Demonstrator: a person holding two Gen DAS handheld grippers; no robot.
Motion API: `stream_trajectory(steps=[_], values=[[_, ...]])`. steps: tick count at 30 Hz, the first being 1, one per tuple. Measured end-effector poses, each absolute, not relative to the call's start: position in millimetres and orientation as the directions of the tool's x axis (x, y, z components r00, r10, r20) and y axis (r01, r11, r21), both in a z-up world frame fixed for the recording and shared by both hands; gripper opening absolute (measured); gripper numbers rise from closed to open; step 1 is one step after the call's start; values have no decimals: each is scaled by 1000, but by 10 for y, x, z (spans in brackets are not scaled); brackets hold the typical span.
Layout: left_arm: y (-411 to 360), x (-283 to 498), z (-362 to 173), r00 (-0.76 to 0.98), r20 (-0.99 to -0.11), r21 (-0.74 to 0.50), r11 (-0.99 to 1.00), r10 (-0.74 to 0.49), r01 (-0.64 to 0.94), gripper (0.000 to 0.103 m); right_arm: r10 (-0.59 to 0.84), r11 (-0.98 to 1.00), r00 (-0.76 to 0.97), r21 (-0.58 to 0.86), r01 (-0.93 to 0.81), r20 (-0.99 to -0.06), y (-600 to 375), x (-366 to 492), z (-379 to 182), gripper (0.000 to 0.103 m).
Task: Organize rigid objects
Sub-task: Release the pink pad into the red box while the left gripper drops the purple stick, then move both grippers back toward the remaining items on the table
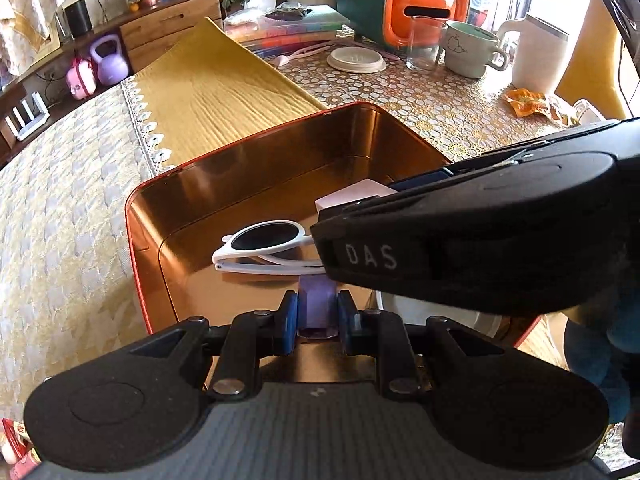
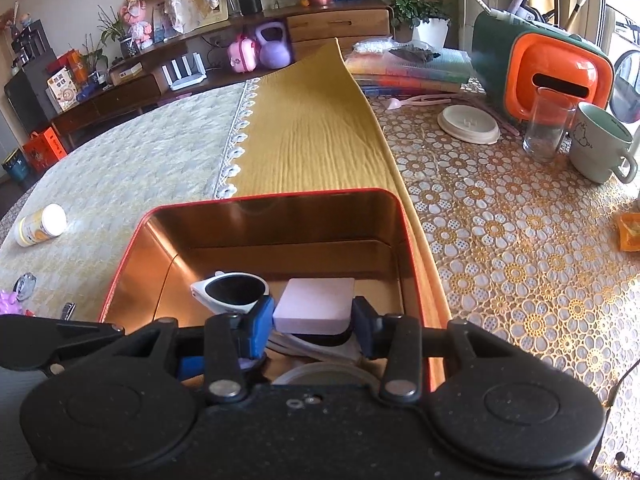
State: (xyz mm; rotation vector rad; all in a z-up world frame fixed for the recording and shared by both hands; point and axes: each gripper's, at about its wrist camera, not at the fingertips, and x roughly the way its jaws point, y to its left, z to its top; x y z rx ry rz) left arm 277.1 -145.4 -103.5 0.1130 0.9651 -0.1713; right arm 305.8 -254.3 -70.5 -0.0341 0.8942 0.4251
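Holding both tools over the red-rimmed tin (image 2: 132, 236) on the desk (image 2: 500, 240), you have the left tool (image 1: 318, 312) clamped together on a small purple block (image 1: 317, 306), low at the tin's near end. Your right tool (image 2: 312, 320) brackets a pale pink block (image 2: 316, 306) between its blue pads; whether they press it, I cannot tell. White sunglasses (image 1: 260, 248) lie inside the tin, just left of the pink block.

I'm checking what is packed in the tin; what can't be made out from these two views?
- Left wrist: the right gripper hides half the white sunglasses and most of the pink block.
- Left wrist: the purple item is mostly hidden between blue pads.
- Right wrist: the round object is covered by the gripper body.
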Motion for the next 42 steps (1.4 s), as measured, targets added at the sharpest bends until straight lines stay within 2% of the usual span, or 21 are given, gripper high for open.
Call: stream_trajectory(steps=[4,12,16,20,35,38,42], values=[[-1471,2767,-1035,559,-825,29,980,-88,198,21,347,918,552,155,-364,-758,-2571,3035,-689,50],[-1471,2671,-952,575,-812,22,978,-103,207,23,347,922,568,160,-353,-747,-2634,2956,-607,52],[-1465,2617,-890,587,-802,16,978,-113,209,35,341,923,586,142,-358,-735,-2648,2885,-524,57],[-1443,2534,-802,610,-783,10,978,-122,208,57,339,924,599,139,-355,-725,-2684,2818,-443,58],[-1269,2048,-387,673,-717,-18,971,-179,239,59,381,908,637,142,-393,-670,-2641,2390,-92,71],[-1154,1923,-324,676,-713,-30,972,-185,235,65,390,903,639,137,-408,-663,-2600,2274,-51,73],[-975,1721,-263,692,-701,-20,975,-172,223,67,405,895,638,142,-423,-655,-2550,2123,7,75]])
